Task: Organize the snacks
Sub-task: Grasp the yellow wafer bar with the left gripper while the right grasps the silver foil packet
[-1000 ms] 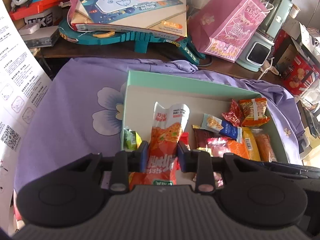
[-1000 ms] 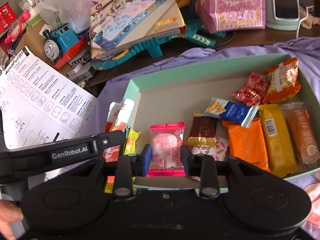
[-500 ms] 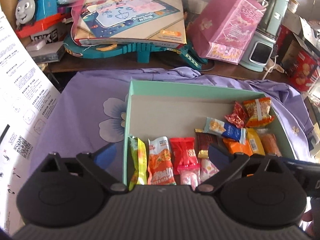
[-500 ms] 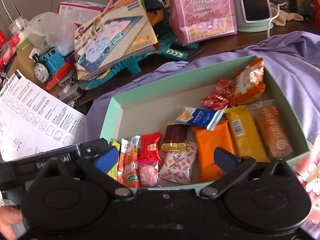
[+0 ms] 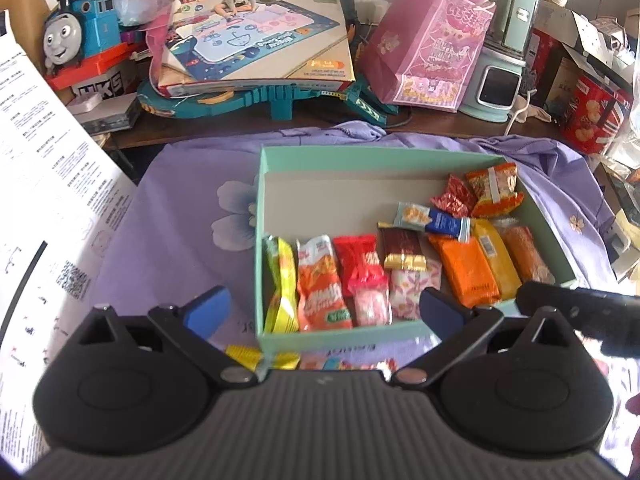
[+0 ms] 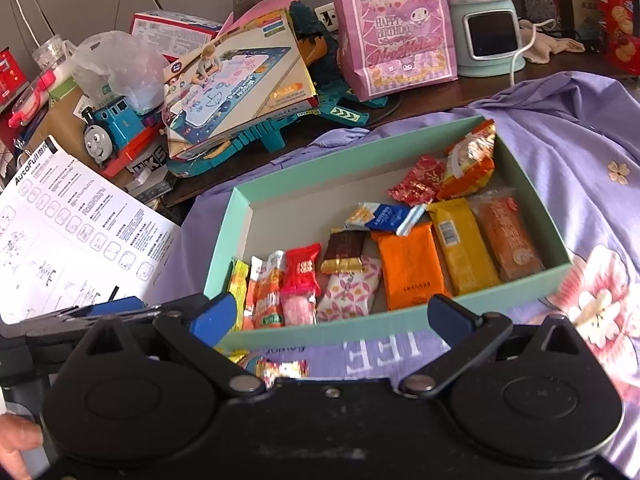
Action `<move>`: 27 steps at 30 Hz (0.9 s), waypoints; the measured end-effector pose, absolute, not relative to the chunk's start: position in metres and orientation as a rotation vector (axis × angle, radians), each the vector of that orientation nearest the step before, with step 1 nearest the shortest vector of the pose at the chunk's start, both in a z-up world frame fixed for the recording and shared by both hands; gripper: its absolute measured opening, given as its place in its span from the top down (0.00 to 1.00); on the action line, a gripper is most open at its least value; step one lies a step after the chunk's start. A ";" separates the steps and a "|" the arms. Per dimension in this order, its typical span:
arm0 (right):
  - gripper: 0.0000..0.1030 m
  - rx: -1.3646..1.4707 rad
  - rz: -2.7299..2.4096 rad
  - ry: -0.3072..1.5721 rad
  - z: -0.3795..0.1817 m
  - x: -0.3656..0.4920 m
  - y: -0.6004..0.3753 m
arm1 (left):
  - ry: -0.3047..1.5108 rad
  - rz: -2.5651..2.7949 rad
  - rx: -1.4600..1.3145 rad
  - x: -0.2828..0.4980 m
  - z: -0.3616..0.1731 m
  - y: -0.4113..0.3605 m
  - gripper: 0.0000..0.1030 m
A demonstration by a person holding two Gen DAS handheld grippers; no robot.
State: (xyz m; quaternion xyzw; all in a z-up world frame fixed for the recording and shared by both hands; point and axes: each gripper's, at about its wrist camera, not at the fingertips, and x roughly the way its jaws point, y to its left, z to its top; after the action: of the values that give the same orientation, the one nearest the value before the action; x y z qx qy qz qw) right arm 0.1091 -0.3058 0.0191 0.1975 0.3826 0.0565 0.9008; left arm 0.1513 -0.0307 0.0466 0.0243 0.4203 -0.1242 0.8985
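- Snacks [image 5: 360, 276] lie in rows inside mint box [image 5: 360, 156], on purple floral cloth [image 5: 172, 220].
- Left gripper [image 5: 324, 308] and right gripper [image 6: 332, 316]: jaws spread wide, empty, at box's near wall.
- Behind box: pink gift bag [image 6: 396, 24], toy train [image 5: 80, 36], play-mat carton [image 5: 256, 40].

The box [image 5: 360, 152] is open-topped, and its far-left floor [image 5: 332, 204] lies bare, reachable from above; the near half and right side are packed edge to edge with snacks [image 5: 400, 272], leaving no gap between packets. The cloth [image 5: 180, 216] left of the box is unobstructed as far as the printed sheet [image 5: 48, 184], while loose wrappers [image 6: 280, 368] lie against the near wall, just ahead of both spread grippers. Behind the box, the game carton [image 6: 240, 80], pink bag [image 6: 396, 28], toy train [image 6: 108, 132] and appliance [image 6: 488, 36] crowd the table edge and block any approach from the far side.
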 end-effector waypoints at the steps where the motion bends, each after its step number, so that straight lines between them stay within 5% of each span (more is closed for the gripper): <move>1: 0.00 0.408 0.116 0.793 0.019 0.105 -0.306 | 0.872 -0.255 0.053 0.148 0.046 -0.028 0.00; 27: 0.00 0.358 0.154 0.941 -0.028 0.072 -0.255 | 1.021 -0.151 0.114 0.135 -0.039 0.026 0.05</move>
State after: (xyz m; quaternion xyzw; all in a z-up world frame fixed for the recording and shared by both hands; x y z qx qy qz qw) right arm 0.0722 -0.2552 -0.0280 0.1716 0.4504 0.0738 0.8731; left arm 0.1352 0.0257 -0.0394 0.0546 0.4877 -0.0720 0.8683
